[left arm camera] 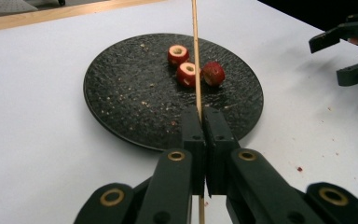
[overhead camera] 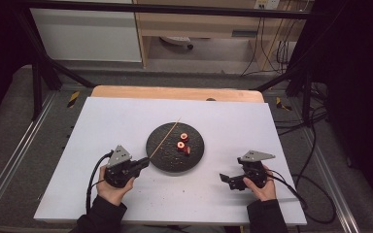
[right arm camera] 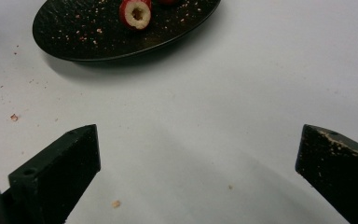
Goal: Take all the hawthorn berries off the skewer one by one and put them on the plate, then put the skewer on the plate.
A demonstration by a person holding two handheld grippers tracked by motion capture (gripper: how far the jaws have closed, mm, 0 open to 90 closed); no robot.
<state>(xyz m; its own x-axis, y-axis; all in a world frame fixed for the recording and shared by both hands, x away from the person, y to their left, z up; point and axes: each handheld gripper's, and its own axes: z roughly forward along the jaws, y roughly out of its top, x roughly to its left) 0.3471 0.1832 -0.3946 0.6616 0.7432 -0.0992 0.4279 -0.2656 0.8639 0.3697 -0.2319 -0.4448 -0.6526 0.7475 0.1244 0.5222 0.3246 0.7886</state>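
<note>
A round black plate (overhead camera: 161,153) (left arm camera: 121,93) (right arm camera: 74,42) lies mid-table with three small red cored fruit pieces (overhead camera: 182,142) (left arm camera: 186,73) on it. One cored piece (right arm camera: 135,13) shows its pale cut face in the right gripper view. My left gripper (overhead camera: 145,163) (left arm camera: 199,112) is shut on a thin wooden skewer (overhead camera: 165,138) (left arm camera: 196,51), which slants up and away over the plate. At the plate's right, low over the table, my right gripper (overhead camera: 226,180) (right arm camera: 196,158) stands open with nothing between its jaws. That gripper (left arm camera: 349,51) also appears at the left gripper view's right edge.
The white board (overhead camera: 107,126) covers a wooden table (overhead camera: 175,92); crumbs dot the board near the plate. A black frame and cables stand at the sides and back. Bare board lies all round the plate.
</note>
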